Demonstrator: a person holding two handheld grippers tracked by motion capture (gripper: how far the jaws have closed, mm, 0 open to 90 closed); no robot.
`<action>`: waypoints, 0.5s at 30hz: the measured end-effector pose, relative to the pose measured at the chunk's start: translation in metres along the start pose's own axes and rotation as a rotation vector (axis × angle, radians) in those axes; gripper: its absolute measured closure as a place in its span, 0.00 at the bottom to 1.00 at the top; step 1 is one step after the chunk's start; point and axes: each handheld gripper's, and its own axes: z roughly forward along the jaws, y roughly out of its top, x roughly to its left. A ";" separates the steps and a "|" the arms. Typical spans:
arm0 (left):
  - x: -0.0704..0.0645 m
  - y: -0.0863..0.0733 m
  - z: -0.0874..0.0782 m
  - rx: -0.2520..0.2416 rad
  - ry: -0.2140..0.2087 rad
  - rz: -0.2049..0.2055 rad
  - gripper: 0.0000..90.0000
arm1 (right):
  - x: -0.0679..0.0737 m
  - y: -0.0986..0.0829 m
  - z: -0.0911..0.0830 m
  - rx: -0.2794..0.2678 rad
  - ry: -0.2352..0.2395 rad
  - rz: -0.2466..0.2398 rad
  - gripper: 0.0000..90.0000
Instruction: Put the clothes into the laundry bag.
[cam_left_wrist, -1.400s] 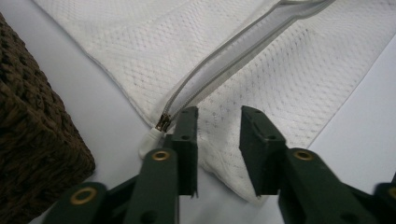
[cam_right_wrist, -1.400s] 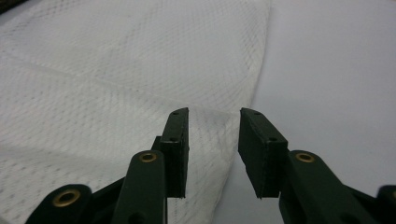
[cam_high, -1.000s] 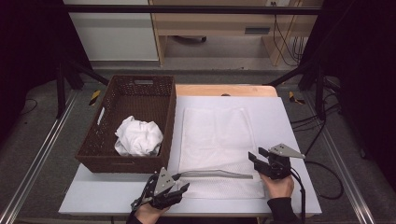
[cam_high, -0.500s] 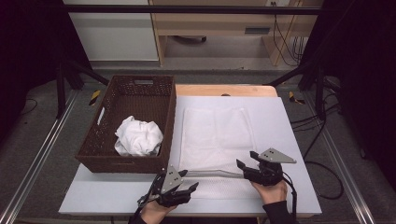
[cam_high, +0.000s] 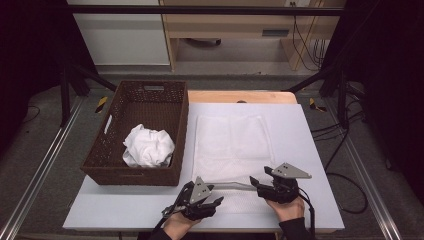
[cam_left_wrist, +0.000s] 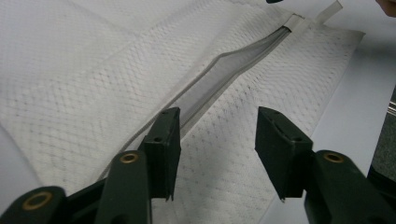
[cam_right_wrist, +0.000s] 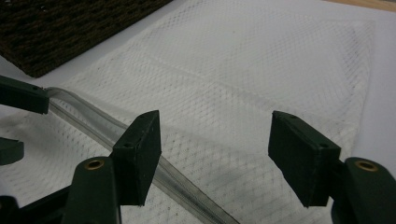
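My left gripper (cam_high: 216, 201) sits at the near edge of the white surface (cam_high: 310, 150), its jaws spread wide and holding nothing. In the left gripper view they hang just above the white mesh bag (cam_left_wrist: 116, 74), one jaw at the lip of the bag's opening (cam_left_wrist: 233, 63) and the other over the mesh flap on its near side. My right gripper (cam_high: 256, 183) is to the right of it, near the bag's near right corner, jaws also wide apart and empty. In the right gripper view they stand over the mesh (cam_right_wrist: 261, 70), the opening's lip (cam_right_wrist: 93, 123) running beneath one jaw.

The mesh bag (cam_high: 232, 145) lies flat in the middle of the surface, its opening a gaping slit along the near end, between my two grippers. To the left, just beside the bag, stands a brown woven basket (cam_high: 167, 97) with a crumpled white cloth (cam_high: 148, 146) inside it.
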 end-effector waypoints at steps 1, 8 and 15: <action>0.000 -0.001 0.001 0.002 -0.006 0.000 0.58 | 0.001 0.000 0.000 0.004 0.001 0.003 0.38; 0.000 -0.005 0.010 0.033 -0.038 -0.001 0.79 | 0.005 0.002 0.004 0.003 0.019 -0.016 0.42; -0.002 -0.008 0.018 0.067 -0.046 0.008 0.98 | 0.017 0.003 0.016 0.054 0.062 -0.053 0.48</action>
